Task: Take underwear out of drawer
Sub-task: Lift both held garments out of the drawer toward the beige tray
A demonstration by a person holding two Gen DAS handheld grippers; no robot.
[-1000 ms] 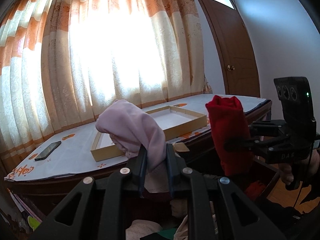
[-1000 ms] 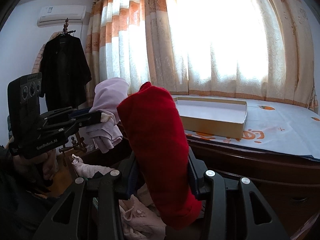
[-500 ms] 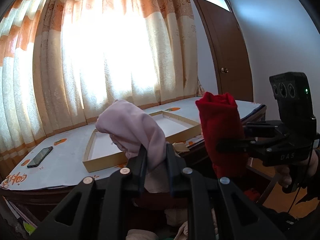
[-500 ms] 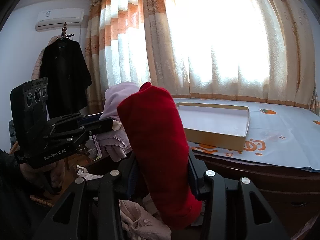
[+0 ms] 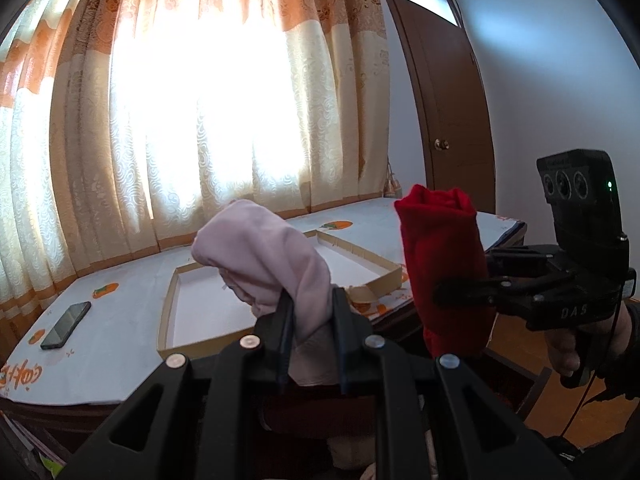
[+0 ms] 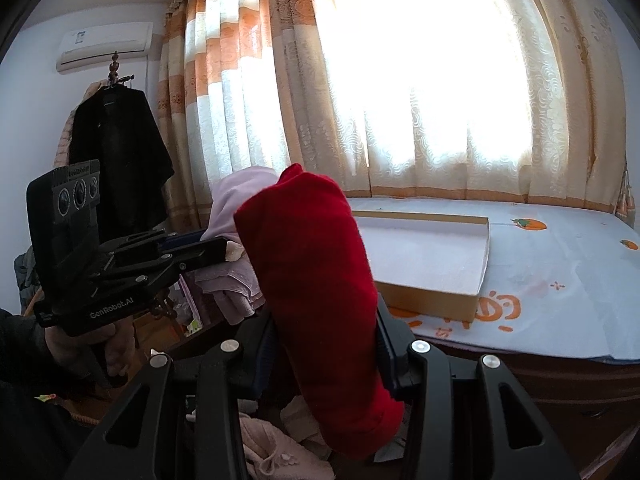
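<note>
Left wrist view: the left gripper [image 5: 310, 316] is clenched on a pink garment [image 5: 264, 256], whose soft bulk flops forward over the 2 jaws. Right of them the right gripper [image 5: 452, 292] holds a red garment [image 5: 444, 264]. Beyond the jaws lies a shallow box [image 5: 384, 276] on the covered desk [image 5: 120, 328], with a phone [image 5: 66, 324] to the left.

Right wrist view: the right gripper [image 6: 324, 344] grasps the red garment [image 6: 312, 276] at mid-length; it looks light and limp, likely best pinched at a thick fold. More clothes [image 6: 276, 452] lie below the jaws.

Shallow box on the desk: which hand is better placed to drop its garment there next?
Probably left: its pink garment already hangs before the shallow box, while the red garment sits beside its end.
</note>
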